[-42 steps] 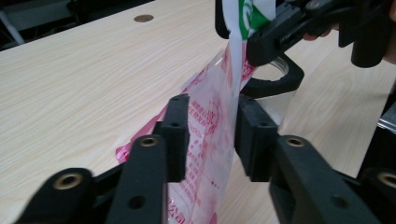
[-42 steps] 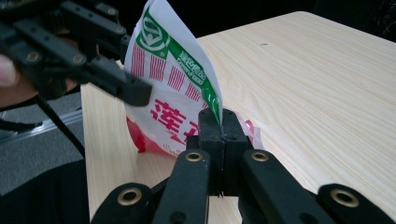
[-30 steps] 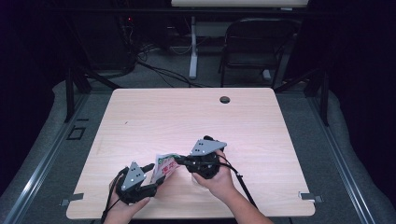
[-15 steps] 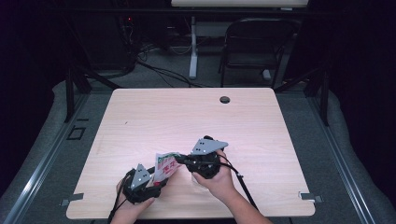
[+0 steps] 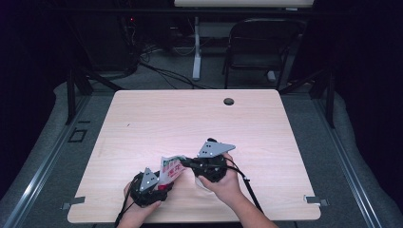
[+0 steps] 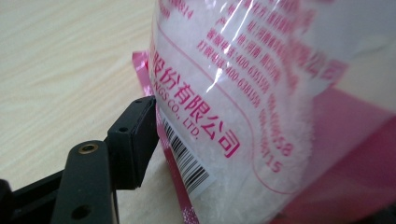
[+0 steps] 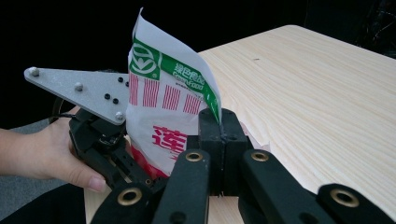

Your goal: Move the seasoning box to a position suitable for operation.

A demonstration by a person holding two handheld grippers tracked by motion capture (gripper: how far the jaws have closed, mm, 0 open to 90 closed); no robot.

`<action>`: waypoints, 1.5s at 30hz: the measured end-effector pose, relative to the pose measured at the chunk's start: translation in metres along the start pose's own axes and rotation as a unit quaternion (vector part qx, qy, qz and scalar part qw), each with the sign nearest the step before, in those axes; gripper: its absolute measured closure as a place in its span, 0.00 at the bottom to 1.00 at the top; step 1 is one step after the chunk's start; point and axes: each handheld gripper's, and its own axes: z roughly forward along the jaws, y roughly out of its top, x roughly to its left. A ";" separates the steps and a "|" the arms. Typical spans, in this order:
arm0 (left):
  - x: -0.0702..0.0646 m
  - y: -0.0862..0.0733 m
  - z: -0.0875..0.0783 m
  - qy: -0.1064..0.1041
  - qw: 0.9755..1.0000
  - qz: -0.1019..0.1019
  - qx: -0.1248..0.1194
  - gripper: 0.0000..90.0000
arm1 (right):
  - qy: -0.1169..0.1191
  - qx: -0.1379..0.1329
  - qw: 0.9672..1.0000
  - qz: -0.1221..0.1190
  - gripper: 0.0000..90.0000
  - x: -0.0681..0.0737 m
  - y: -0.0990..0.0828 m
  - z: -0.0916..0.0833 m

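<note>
From up high on our side we look forward and down over the whole table [image 5: 142, 118], floor and chair behind it. The left gripper view sits super close, right up against the bag [image 6: 261, 93], tabletop beyond. The right gripper view looks along its own jaws at that same bag [image 7: 163, 107], with the left gripper [image 7: 100, 140] behind. All three share the bag [image 5: 170, 168] and the near table edge.

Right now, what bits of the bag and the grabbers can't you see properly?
- Bag, left gripper view: top and bottom cut off by the frame edges; far print blurred.
- Left gripper, left gripper view: its second jaw hidden behind the bag.
- Bag's lower half, right gripper view: hidden behind the right gripper.
</note>
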 end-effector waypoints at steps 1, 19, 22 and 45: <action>0.000 0.000 0.000 0.000 1.000 0.000 0.000 0.40 | -0.001 0.001 1.000 -0.001 1.00 0.000 0.000 -0.001; 0.002 0.003 0.008 -0.005 0.999 -0.010 0.038 0.44 | 0.000 -0.003 1.000 0.017 1.00 -0.004 0.000 -0.001; 0.001 0.004 0.009 -0.002 0.999 -0.006 0.041 0.45 | -0.001 -0.002 1.000 0.017 1.00 -0.004 0.000 -0.001; 0.008 0.004 0.010 -0.022 0.998 -0.027 0.042 0.62 | 0.000 -0.004 1.000 0.017 1.00 -0.002 -0.003 -0.003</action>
